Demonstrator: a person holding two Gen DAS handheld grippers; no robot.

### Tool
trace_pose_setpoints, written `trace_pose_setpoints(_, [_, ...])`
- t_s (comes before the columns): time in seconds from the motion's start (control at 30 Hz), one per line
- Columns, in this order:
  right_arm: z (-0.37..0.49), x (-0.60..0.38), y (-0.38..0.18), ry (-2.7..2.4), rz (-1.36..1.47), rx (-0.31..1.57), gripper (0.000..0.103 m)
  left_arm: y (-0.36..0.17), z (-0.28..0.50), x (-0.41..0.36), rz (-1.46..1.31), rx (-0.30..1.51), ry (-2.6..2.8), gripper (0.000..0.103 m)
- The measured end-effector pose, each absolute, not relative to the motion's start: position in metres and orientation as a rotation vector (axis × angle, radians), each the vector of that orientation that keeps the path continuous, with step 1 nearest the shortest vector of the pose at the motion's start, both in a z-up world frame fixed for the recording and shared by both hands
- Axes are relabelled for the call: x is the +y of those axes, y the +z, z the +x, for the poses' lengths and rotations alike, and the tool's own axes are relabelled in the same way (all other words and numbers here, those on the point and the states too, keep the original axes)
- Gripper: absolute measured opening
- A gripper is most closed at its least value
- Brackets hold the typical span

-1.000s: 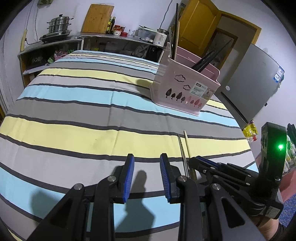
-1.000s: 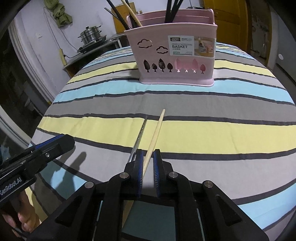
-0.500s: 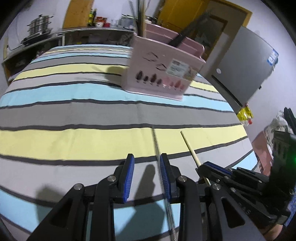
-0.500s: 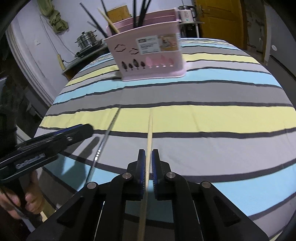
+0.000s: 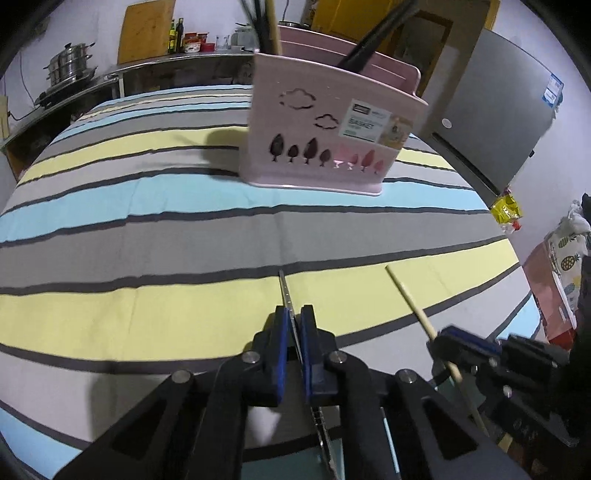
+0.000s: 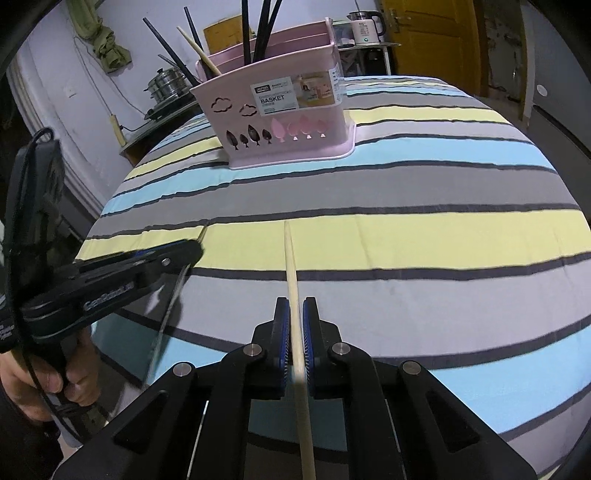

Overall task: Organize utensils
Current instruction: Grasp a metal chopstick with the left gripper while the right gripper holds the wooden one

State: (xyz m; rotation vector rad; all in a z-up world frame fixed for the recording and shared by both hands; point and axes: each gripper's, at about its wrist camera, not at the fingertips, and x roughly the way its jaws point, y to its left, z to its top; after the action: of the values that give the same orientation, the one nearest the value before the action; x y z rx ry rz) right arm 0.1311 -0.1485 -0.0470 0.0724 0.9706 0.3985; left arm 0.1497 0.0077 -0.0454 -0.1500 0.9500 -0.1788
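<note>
Chopsticks, one to each tool. The left gripper point(image 5: 294, 325) has just been closing and its blue pads now pinch a thin metal chopstick point(image 5: 285, 291), silvery and slim, whose tip pokes forward over a yellow stripe of the cloth. The right gripper point(image 6: 295, 325) is clamped on a pale wooden chopstick point(image 6: 291, 273), round, light tan and tapering to its far end, which also points out over the yellow stripe. Both sticks run roughly side by side, apart from each other, toward the pink basket point(image 6: 280, 125). That basket stands further back on the table, well apart from both tips; it has cloud and tree cut-outs, a printed label, and several dark chopsticks and one wooden one standing in it. A hand point(image 6: 48, 380) grips the left tool's handle at the table's edge.

The striped tablecloth point(image 5: 147, 236) shows bands of grey, yellow and light blue edged with dark lines. Behind it, a steel steamer pot point(image 5: 68, 68) sits on a counter, a wooden board point(image 5: 146, 27) leans on the wall, and a yellow door point(image 6: 436, 33) stands beyond a white kettle point(image 6: 365, 26).
</note>
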Motion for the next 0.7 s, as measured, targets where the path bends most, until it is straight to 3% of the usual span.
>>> trace_pose_setpoints(0.57, [0.182, -0.118, -0.05, 0.467, -0.041, 1.002, 0.01, -0.046, 0.172, 0.017, -0.181, 1.003, -0.208, 0.008])
trace_pose_setpoints(0.7, [0.188, -0.117, -0.05, 0.47, -0.04, 1.012, 0.005, -0.045, 0.179, 0.014, -0.149, 1.015, -0.215, 0.008])
